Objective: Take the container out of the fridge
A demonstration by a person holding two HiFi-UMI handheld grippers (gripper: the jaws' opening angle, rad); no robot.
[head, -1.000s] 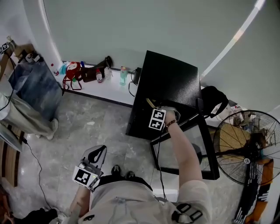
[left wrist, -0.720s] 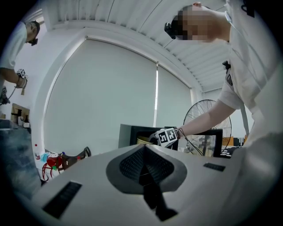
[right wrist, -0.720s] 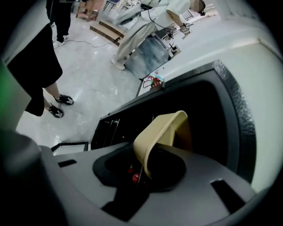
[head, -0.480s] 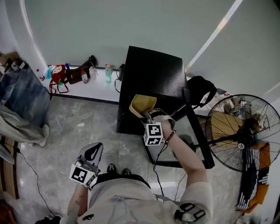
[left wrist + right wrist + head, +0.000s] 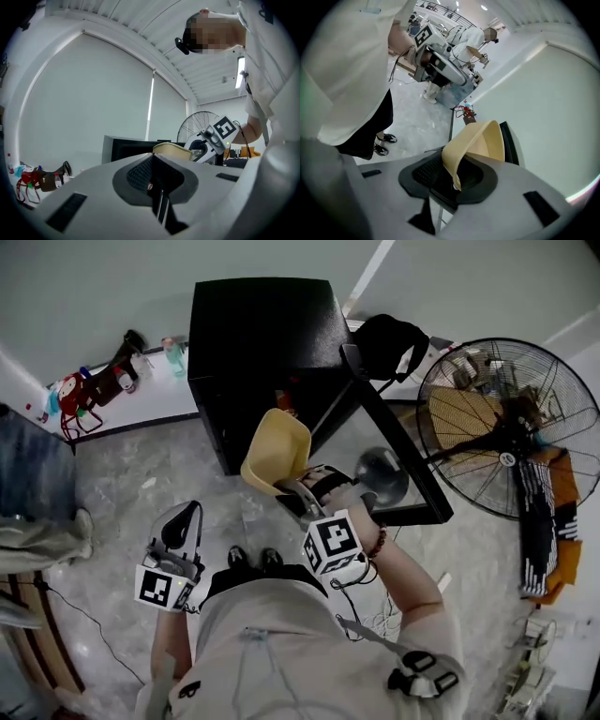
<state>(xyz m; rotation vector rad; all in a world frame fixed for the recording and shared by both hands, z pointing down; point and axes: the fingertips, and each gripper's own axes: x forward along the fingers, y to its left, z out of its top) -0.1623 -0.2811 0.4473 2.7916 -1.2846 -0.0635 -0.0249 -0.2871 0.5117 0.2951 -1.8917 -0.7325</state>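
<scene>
A pale yellow container [image 5: 277,448] hangs tilted in the air in front of the black fridge [image 5: 258,334], outside its open front. My right gripper [image 5: 298,491] is shut on the container's rim. In the right gripper view the rim of the container [image 5: 480,140] is pinched between the pads of the right gripper [image 5: 452,180]. My left gripper [image 5: 178,531] is low at the left, over the floor, shut with nothing in it. In the left gripper view the left gripper [image 5: 157,187] points at the fridge [image 5: 126,147] and the container [image 5: 171,149].
The fridge's glass door [image 5: 394,456] stands swung open to the right. A large floor fan [image 5: 497,427] is just beyond it. A black bag [image 5: 389,338] lies behind the door. Bottles and a red bag [image 5: 80,395] sit on a white ledge at the left.
The right gripper has drawn the yellow container out of the fridge and back toward the person. The head view has swung, so the fridge now sits higher and to the left.
</scene>
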